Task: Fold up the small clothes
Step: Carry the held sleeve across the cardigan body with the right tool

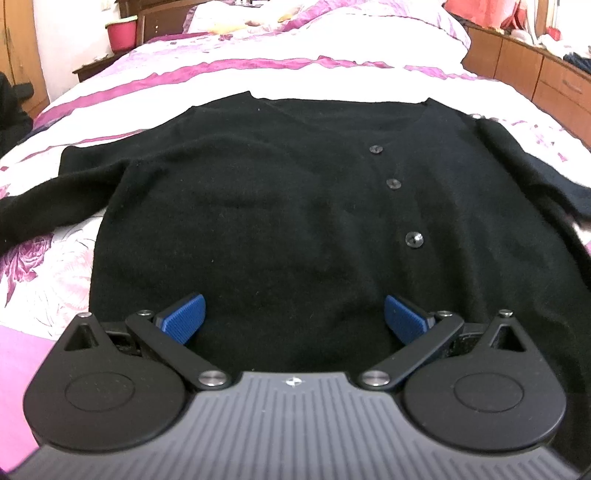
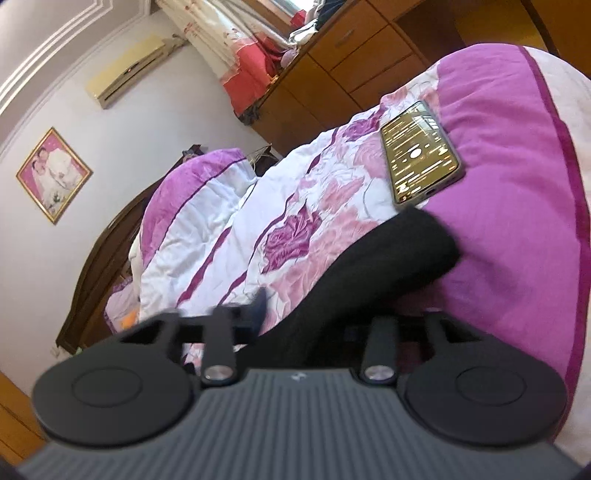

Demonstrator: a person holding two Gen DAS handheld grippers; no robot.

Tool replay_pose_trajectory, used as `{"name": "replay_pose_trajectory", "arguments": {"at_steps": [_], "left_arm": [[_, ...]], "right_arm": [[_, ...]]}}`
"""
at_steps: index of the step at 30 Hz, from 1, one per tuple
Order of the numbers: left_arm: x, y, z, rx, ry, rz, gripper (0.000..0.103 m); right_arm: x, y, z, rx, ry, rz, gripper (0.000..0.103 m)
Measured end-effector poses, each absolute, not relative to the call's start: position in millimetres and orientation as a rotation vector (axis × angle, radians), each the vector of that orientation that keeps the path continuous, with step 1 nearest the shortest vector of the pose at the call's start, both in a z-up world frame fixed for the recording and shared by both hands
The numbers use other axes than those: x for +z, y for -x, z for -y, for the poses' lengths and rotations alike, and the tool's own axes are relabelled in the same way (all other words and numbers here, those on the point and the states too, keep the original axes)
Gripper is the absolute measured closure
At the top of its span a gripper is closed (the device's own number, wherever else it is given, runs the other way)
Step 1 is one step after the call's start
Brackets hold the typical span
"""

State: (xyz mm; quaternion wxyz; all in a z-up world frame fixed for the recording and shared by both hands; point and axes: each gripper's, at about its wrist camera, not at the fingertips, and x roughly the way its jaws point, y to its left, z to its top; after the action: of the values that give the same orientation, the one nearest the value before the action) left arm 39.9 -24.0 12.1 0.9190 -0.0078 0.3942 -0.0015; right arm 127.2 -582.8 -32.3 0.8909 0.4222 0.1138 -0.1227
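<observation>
A black knit cardigan (image 1: 277, 192) lies spread flat, front up, on the floral bedspread (image 1: 55, 280), with three dark buttons (image 1: 393, 183) running down its middle. My left gripper (image 1: 295, 317) hovers over the cardigan's near hem, open, its blue pads (image 1: 183, 317) wide apart with only flat fabric under them. In the right wrist view one black sleeve (image 2: 388, 251) runs from the bedspread down into my right gripper (image 2: 306, 325), which is shut on it. One blurred blue pad (image 2: 260, 306) shows; the other is hidden behind the sleeve.
A phone (image 2: 421, 155) with its screen lit lies on the bedspread just beyond the sleeve's cuff. Wooden drawers (image 1: 535, 70) run along the bed's right side. A red bucket (image 1: 121, 35) stands at the far left, and pillows and a dark headboard (image 2: 99, 266) sit at the far end.
</observation>
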Motion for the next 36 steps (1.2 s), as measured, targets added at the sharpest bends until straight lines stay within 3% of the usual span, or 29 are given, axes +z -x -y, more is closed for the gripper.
{"name": "replay_pose_trajectory", "arguments": {"at_steps": [21,36], "left_arm": [[28,-30,17,-0.025,0.031,-0.781,0.000],[42,-34,-28,0.052,0.076,-0.780,0.000]], "right_arm": [[2,-80,621,-0.379,-0.694,-0.155,0.092],[74,-118,529,-0.085,-0.520,-0.099,0.092]]}}
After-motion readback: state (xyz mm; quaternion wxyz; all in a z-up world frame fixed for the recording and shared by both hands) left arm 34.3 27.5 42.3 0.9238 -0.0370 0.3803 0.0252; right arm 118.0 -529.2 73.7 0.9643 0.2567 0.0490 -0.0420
